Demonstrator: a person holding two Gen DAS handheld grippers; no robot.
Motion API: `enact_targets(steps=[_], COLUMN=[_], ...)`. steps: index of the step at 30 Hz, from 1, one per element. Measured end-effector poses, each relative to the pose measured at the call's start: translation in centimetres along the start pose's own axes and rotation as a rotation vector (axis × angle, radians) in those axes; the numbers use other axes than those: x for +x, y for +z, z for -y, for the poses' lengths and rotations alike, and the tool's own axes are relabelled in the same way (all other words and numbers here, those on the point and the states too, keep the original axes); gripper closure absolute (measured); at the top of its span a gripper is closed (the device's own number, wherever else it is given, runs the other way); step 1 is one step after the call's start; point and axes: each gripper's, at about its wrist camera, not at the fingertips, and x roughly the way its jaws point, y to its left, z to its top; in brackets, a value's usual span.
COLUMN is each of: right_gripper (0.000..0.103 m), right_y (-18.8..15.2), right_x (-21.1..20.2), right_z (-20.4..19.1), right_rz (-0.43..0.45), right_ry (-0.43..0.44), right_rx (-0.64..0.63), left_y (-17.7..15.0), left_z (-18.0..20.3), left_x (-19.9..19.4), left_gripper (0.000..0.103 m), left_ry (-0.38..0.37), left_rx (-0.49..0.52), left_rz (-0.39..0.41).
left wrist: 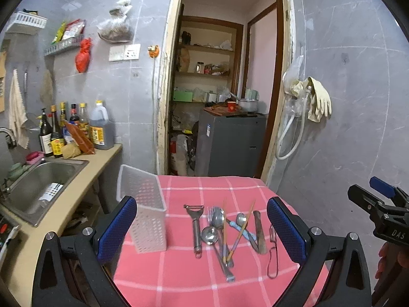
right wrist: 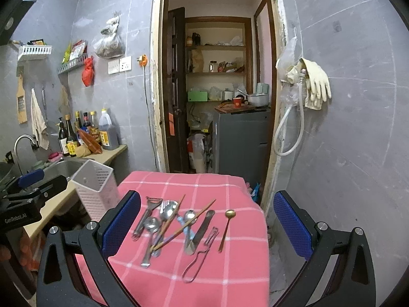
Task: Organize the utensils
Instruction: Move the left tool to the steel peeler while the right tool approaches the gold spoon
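While both our left tool (left wrist: 202,232) and right tool (right wrist: 207,227) hover wide and hold nothing, every utensil (right wrist: 168,227) lies on the surface (right wrist: 230,268) beside the white holder (left wrist: 145,204), so we judge the sorting not yet begun.

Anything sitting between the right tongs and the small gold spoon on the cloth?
Nothing visible. The gold spoon lies alone near the cloth's right edge, apart from the wire peeler beside it. The right tongs are open, with only bare pink cloth before the spoon.
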Motion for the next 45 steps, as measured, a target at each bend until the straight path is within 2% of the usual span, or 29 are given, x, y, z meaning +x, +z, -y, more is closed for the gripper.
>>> enact_targets(steps=[8, 16, 29, 36, 38, 41, 45], right_gripper=[0.001, 0.001, 0.001, 0.001, 0.003, 0.012, 0.033], right_y=[0.8, 0.1, -3.0, -4.7, -5.3, -6.4, -8.0], right_x=[5.9, 11.0, 18.9, 22.0, 22.9, 24.3, 26.7], right_z=[2.5, 4.1, 5.9, 5.6, 5.7, 5.7, 5.5], right_rz=[-0.028, -0.071, -0.174, -0.186, -0.199, -0.237, -0.322], right_ry=[0.025, 0.071, 0.182, 0.218, 0.222, 0.232, 0.234], right_rx=[-0.015, -0.014, -0.006, 0.008, 0.024, 0.043, 0.072], left_y=[0.5, -0.1, -1.9, -2.9, -3.3, -3.9, -4.7], left_z=[1.4, 2.3, 2.9, 3.0, 3.0, 2.8, 2.2], left_x=[6.4, 11.8, 19.6, 22.1, 22.8, 23.7, 25.1], left_gripper=[0.0, 0.0, 0.001, 0.001, 0.001, 0.001, 0.005], left_ry=[-0.017, -0.018, 0.011, 0.042, 0.051, 0.071, 0.091], left_rx=[-0.007, -0.024, -0.064, -0.052, -0.048, -0.043, -0.064], left_rz=[-0.058, -0.14, -0.252, -0.249, -0.251, -0.262, -0.306])
